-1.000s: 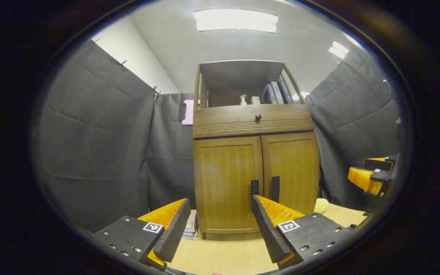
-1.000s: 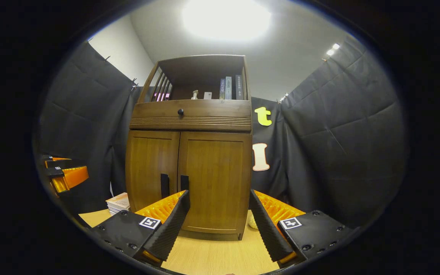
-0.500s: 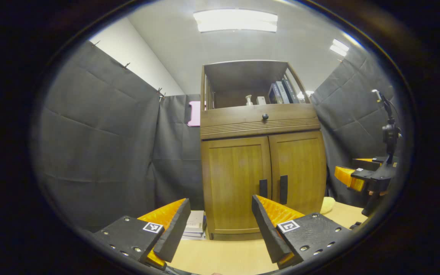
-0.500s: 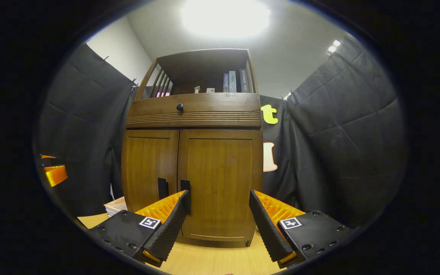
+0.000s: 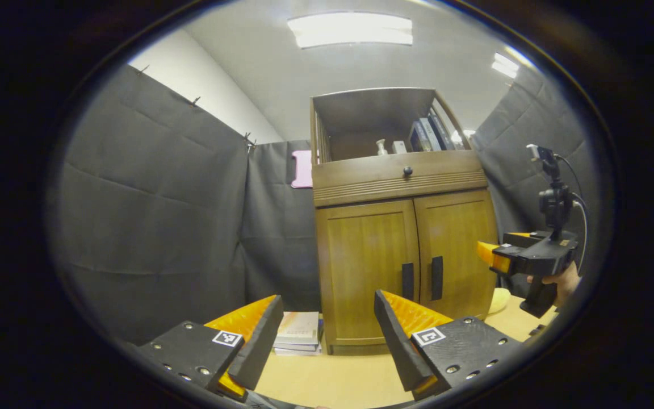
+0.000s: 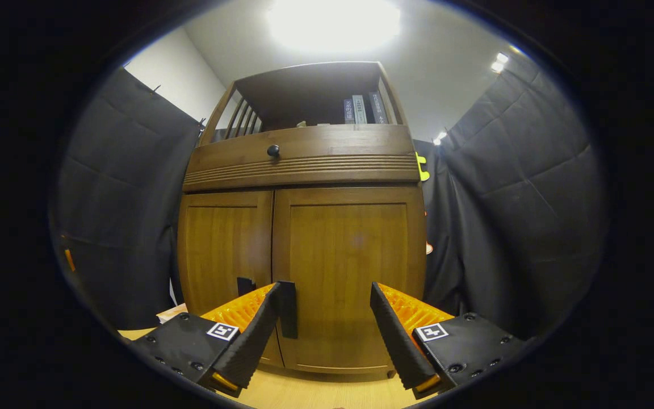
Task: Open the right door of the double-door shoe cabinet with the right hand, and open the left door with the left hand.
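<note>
A stack of books [image 5: 298, 334] lies flat on the light wooden tabletop [image 5: 332, 378], just left of the cabinet's base. On the open upper shelf, a few upright books [image 6: 361, 109] lean together at the right side, with a small pale bottle [image 5: 381, 147] and a little white box [image 5: 398, 147] to their left. A pale yellow rounded item [image 5: 499, 300] sits on the table at the far right. A long ceiling light [image 5: 351, 30] glows overhead.
</note>
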Demonstrator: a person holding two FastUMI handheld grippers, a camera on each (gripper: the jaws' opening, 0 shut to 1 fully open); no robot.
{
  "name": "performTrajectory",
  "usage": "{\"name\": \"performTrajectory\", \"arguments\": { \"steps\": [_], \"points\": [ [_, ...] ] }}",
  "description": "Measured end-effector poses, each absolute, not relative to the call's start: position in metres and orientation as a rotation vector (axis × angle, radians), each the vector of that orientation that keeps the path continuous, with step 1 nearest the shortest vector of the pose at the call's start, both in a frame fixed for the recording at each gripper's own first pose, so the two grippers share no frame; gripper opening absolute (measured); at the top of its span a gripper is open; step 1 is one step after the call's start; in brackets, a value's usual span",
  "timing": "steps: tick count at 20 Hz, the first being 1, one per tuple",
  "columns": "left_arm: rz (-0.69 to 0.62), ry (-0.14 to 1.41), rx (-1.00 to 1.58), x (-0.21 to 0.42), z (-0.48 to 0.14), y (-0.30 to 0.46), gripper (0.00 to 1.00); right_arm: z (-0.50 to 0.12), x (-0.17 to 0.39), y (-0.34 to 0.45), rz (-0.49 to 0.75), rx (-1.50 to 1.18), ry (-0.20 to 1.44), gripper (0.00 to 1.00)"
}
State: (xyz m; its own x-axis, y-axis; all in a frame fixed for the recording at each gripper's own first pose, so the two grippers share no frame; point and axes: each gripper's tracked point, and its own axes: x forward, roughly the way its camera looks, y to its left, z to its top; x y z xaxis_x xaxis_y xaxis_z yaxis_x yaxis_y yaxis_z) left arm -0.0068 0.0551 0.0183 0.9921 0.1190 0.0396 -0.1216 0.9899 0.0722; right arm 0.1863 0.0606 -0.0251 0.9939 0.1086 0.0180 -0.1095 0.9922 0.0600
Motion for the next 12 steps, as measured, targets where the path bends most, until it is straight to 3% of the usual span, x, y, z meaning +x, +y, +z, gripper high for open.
{"name": "performTrajectory", "arguments": {
  "steps": [12],
  "points": [
    [0.244, -0.045, 0.097, -0.035, 0.038, 0.08, 0.93, -0.063, 0.247, 0.11, 0.154, 0.036, 0.034, 0.98]
  ]
}}
